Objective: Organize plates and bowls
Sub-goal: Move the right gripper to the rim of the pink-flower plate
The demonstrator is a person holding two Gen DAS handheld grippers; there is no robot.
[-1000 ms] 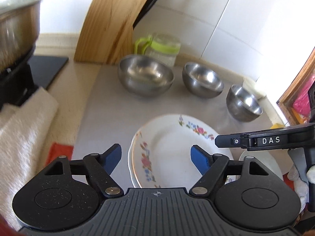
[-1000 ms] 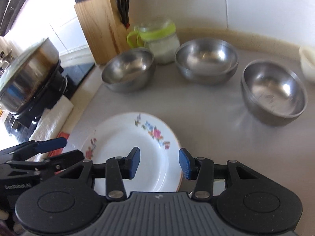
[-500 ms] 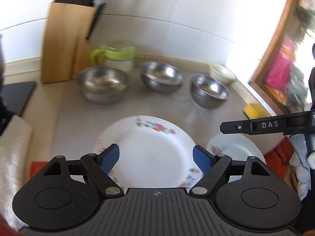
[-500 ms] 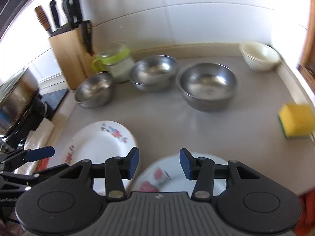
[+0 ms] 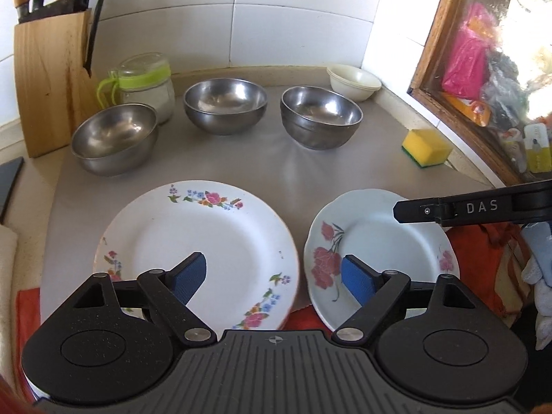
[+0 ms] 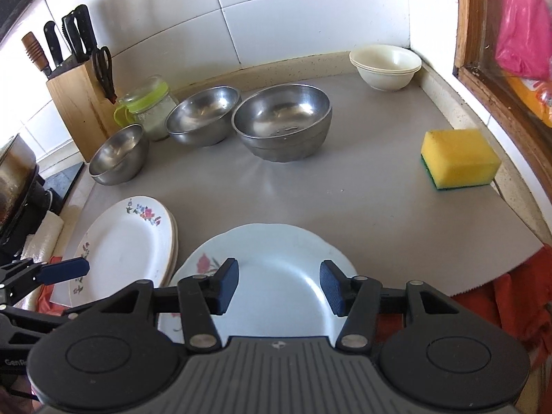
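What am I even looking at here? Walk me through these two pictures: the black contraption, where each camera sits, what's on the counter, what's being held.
A person holds a two-finger gripper in each hand, each carrying a camera that looks along its blue-padded fingers. One picture comes from the left gripper, the other from the right gripper. On the grey counter lie a stack of flowered plates, a pale blue plate, three steel bowls, cream bowls, a yellow sponge, a jar and a knife block. Both grippers have just been opening; neither holds anything.
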